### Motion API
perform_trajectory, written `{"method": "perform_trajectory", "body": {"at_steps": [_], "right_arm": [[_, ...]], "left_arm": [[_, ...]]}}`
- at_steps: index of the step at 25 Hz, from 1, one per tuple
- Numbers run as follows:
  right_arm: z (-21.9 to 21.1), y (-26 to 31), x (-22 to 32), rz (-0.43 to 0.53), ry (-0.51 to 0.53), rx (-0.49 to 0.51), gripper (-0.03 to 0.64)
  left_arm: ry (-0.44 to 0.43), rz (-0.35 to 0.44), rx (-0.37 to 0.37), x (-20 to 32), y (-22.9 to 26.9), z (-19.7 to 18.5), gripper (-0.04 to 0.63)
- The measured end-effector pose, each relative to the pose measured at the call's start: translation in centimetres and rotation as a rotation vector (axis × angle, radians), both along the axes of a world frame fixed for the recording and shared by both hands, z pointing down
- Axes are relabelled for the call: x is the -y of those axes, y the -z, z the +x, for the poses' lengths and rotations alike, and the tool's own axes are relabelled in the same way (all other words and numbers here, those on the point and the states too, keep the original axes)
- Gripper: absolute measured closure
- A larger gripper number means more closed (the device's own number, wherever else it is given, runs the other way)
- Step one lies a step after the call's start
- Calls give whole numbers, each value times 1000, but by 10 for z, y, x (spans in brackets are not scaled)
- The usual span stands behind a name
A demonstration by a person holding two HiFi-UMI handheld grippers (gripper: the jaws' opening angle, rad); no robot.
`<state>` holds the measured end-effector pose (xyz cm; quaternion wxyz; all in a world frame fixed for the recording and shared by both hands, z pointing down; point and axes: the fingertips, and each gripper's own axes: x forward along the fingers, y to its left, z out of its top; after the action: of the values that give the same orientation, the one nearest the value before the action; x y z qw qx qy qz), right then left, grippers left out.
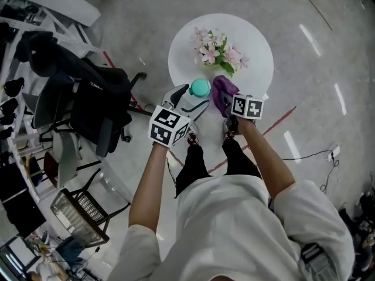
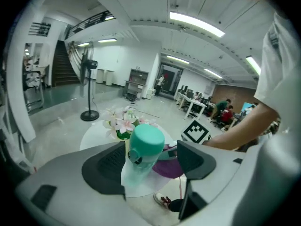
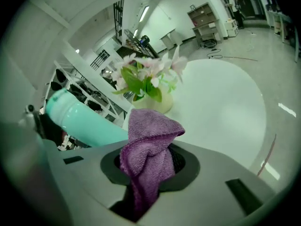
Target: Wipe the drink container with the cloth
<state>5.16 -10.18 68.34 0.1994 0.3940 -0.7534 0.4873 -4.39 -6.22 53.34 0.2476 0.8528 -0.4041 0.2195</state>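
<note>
At the near edge of the round white table (image 1: 258, 45), the mint-capped bottle (image 1: 200, 87) sits btwn the jaws of your left gripper (image 2: 151, 163), w/ the flowers (image 1: 217, 51) behind it toward the table's middle. Those jaws stand wide. One pad (image 2: 108, 166) is at or just beside the bottle, but the other pad (image 2: 195, 161) is clear of it, w/ the cloth showing through the gap. So you're not clamping it. In the head view the bottle's lower end looks to be at or past the table's edge, and I can't tell whether its base rests on anything.

Your right gripper (image 3: 150, 166) is closed on the purple cloth (image 3: 151, 140), which is bunched and sticks up out of the jaws just beside the bottle's cap. Touching or not, can't say.

Main risk, imo: you press the cloth on the bottle while nothing holds it. A sideways wipe could tip it or shove it off the near edge, esp. as it looks tall and smooth. Close the left jaws on it first.

Second risk: the cloth is only pinched in a bunch, so a hard drag could pull it from the right jaws.

Also mind the flowers, as a wide stroke past the cap could knock them.
</note>
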Motion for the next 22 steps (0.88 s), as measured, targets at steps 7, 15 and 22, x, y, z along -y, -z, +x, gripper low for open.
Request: {"method": "perform_trajectory", "body": {"at_steps": [7,15,22], "right_arm": [[48,73,-28,89,-198,34,515],[59,119,-58,156,-394,78,515],[53,134,-67,176,-476,85,514]], "left_arm": [[-533,57,85,-5,12,-14,255],[-1087,185,299,1,3,-3,255],[-1346,347,321,1,10,19,255]]}}
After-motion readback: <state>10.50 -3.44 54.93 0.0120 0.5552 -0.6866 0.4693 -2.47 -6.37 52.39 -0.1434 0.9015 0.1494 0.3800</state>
